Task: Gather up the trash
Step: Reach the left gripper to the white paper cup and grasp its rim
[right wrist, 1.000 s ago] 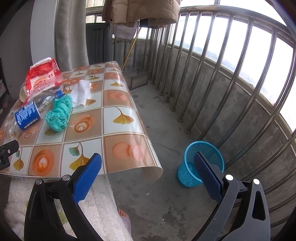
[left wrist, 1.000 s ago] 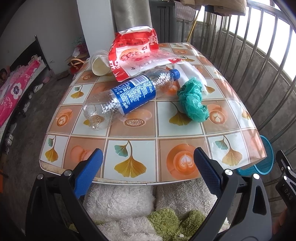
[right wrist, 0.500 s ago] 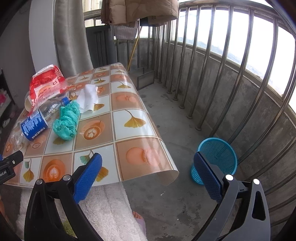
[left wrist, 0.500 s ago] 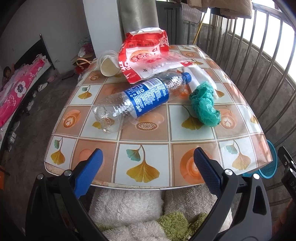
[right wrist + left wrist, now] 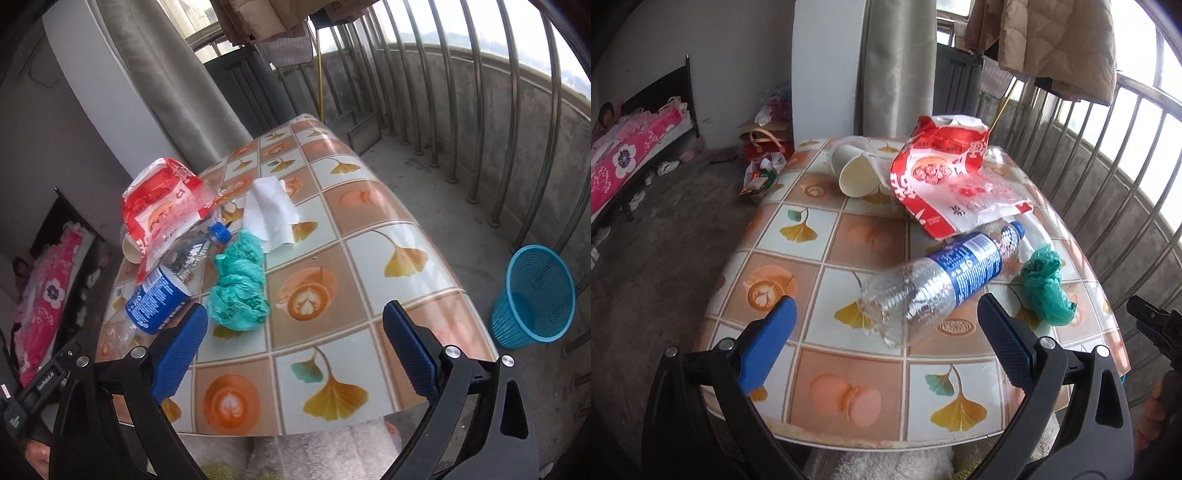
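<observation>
In the left wrist view the left claw [image 5: 884,328] hangs released and empty at the lower centre of the frame, its blue pads framing the clear base of the plastic bottle [image 5: 945,280]. The bottle lies on its side on the tiled surface [image 5: 849,398], long axis running from that base up-right to its blue cap, with the green bag [image 5: 1047,288] just right of it and the red wrapper [image 5: 945,184] and paper cup [image 5: 855,177] behind. The right wrist view shows the right claw [image 5: 295,345], likewise released, with the green bag above its left pad; only here do the white tissue [image 5: 271,212] and the blue bin [image 5: 533,297] on the floor, right of frame, appear. The left claw looks nearer the bottle.
</observation>
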A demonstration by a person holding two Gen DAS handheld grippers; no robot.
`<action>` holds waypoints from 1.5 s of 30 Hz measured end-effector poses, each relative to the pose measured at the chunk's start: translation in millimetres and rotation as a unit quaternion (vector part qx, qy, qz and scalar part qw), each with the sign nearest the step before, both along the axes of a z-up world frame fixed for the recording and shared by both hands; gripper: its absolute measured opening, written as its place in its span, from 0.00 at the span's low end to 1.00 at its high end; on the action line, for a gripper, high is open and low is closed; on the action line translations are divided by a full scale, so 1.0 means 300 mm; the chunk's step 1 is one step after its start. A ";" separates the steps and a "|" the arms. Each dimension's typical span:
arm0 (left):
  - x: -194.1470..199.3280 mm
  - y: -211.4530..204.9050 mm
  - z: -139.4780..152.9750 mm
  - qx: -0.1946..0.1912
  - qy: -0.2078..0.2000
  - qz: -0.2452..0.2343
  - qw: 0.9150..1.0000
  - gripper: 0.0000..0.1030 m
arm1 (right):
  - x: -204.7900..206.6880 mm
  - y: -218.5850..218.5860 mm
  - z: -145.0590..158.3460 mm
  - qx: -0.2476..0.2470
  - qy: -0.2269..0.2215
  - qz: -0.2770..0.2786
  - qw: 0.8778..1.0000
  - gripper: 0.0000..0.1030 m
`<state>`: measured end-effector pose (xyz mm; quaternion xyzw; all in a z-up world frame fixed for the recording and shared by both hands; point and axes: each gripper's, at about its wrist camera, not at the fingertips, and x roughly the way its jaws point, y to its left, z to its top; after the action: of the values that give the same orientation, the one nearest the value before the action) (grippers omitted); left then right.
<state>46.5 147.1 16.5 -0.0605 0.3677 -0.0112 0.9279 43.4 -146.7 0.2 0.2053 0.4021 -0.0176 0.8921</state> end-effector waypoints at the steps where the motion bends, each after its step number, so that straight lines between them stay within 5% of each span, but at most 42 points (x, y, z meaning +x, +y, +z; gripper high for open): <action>1: 0.004 0.019 0.008 -0.007 -0.013 -0.005 1.000 0.92 | 0.016 0.010 -0.001 0.009 0.002 0.006 1.000 0.88; 16: 0.255 0.330 0.094 -0.112 -0.066 0.054 0.990 0.92 | 0.267 0.119 -0.040 0.057 0.059 0.058 0.995 0.79; 23: 0.402 0.344 0.091 -0.106 -0.116 0.001 0.987 0.91 | 0.320 0.131 -0.070 0.051 0.090 0.078 0.992 0.79; 30: 0.545 0.262 0.022 -0.051 -0.104 -0.057 0.992 0.91 | 0.332 0.116 -0.095 0.045 0.111 0.077 0.990 0.79; 36: 0.699 0.236 -0.103 -0.017 -0.037 -0.072 0.997 0.60 | 0.341 0.115 -0.116 0.046 0.121 0.077 0.989 0.79; 41: 0.772 0.240 -0.169 -0.010 -0.010 -0.073 0.997 0.48 | 0.357 0.121 -0.137 0.051 0.131 0.077 0.987 0.75; 45: 0.788 0.230 -0.188 0.000 0.003 -0.067 0.998 0.28 | 0.366 0.122 -0.151 0.061 0.137 0.078 0.986 0.71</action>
<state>282.8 216.1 -40.0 -0.0360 0.3740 -0.0727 0.9239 153.2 -110.1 -45.2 0.2232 0.5356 0.0483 0.8130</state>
